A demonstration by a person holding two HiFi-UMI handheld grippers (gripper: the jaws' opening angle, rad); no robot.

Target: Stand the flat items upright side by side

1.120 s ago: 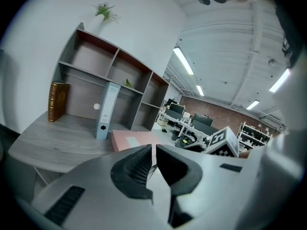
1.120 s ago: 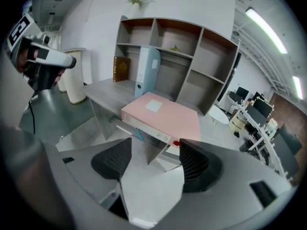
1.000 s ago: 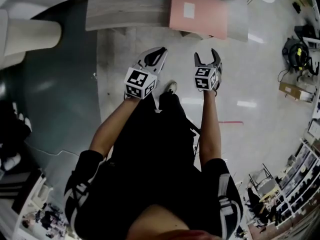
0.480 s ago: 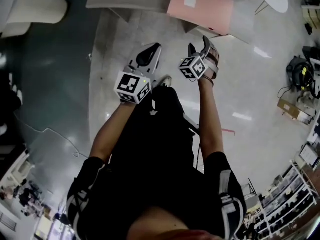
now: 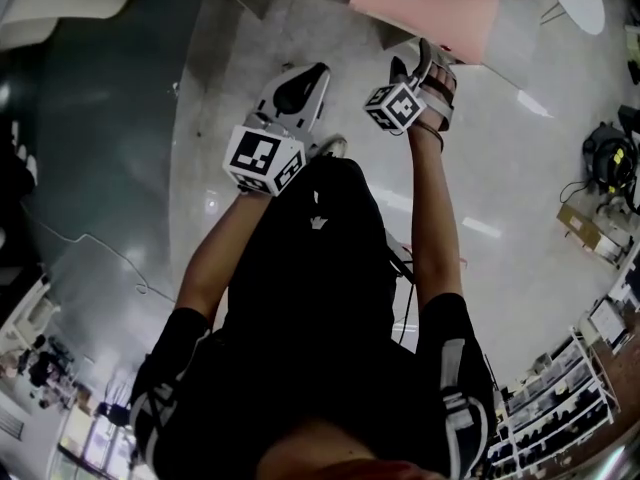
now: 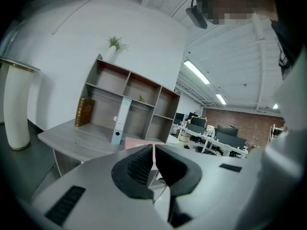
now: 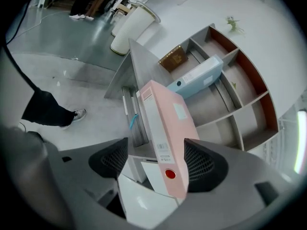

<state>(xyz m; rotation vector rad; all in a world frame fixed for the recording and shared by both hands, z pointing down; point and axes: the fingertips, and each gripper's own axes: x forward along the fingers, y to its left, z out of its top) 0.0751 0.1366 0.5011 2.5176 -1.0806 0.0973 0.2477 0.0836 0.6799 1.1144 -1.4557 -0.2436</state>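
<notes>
Between the jaws of the right gripper (image 7: 158, 164), just opened wide, the pink binder (image 7: 165, 123) lies flat on the desk (image 7: 144, 66) (spine towards them), ungripped; beyond the clenched, empty left gripper (image 6: 153, 152), the shelf unit (image 6: 103, 87) holds an upright blue binder (image 6: 120, 121) and brown book (image 6: 84, 111).

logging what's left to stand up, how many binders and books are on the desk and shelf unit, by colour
pink binder, lying flat: 1
light blue binder, upright: 1
brown book, upright: 1
total: 3
</notes>
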